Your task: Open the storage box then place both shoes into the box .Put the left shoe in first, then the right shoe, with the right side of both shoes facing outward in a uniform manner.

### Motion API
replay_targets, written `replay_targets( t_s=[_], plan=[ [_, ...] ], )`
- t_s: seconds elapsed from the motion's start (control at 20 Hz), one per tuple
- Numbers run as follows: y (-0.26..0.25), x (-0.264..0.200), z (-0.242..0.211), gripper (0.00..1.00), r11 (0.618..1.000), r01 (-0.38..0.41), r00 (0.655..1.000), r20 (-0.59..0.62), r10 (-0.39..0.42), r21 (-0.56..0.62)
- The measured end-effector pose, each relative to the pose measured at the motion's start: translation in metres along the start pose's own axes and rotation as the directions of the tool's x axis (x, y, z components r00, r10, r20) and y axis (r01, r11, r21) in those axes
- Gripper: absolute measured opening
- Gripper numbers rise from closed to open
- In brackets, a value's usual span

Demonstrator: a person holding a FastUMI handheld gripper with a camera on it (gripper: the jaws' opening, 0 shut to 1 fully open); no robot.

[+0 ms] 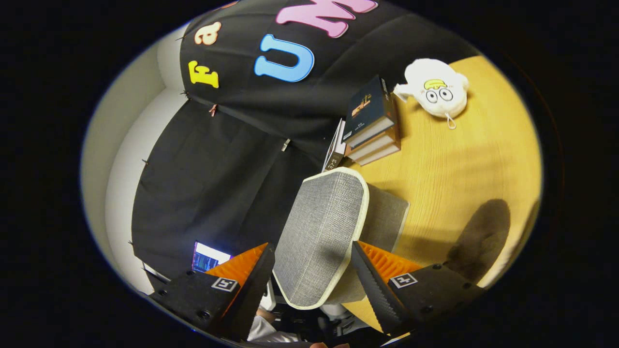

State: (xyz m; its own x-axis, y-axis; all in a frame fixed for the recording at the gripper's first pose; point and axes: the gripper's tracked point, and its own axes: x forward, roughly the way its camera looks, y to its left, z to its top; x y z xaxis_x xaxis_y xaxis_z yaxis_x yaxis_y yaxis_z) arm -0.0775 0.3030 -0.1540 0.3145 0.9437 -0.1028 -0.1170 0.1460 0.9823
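Fingers (pixel 263 280) spread, our gripper (pixel 312 275) straddles the box lid (pixel 319 237), not clamped; beyond we see books (pixel 372 123), plush (pixel 435 89) on the table (pixel 464 164).

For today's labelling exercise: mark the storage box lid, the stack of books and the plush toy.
storage box lid (pixel 321 232), gripper view, middle of its grey fabric panel, between the fingers.
stack of books (pixel 370 121), gripper view, top book's dark cover.
plush toy (pixel 435 89), gripper view, its face.

Gripper (pixel 312 270) with two long tapering fingers (pixel 375 285), ribbed inner faces, blocky bases with small screws, a square printed marker on each
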Motion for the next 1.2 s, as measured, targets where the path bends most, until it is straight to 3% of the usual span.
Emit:
replay_targets(
  t_s=[0.25, 0.55, 0.65, 0.7, 0.85, 0.95, 1.2],
  plan=[
    [-0.024, 0.029, -0.021, 0.98, 0.989, -0.027, 0.996, -0.083, 0.039, 0.142],
    [-0.03, 0.04, -0.024, 0.94, 0.929, -0.078, 0.992, -0.061, 0.107, 0.362],
    [-0.016, 0.035, -0.021, 0.58, 0.898, -0.13, 0.985, -0.047, 0.165, 0.42],
    [-0.016, 0.037, -0.022, 0.46, 0.902, -0.098, 0.991, -0.04, 0.127, 0.42],
    [-0.003, 0.026, -0.007, 0.09, 0.917, -0.122, 0.992, 0.011, 0.127, 0.38],
    [0.014, 0.024, -0.002, 0.05, 0.933, -0.127, 0.992, 0.043, 0.119, 0.336],
    [0.065, 0.039, -0.007, 0.05, 0.975, -0.099, 0.995, 0.017, 0.098, 0.2]
  ],
)
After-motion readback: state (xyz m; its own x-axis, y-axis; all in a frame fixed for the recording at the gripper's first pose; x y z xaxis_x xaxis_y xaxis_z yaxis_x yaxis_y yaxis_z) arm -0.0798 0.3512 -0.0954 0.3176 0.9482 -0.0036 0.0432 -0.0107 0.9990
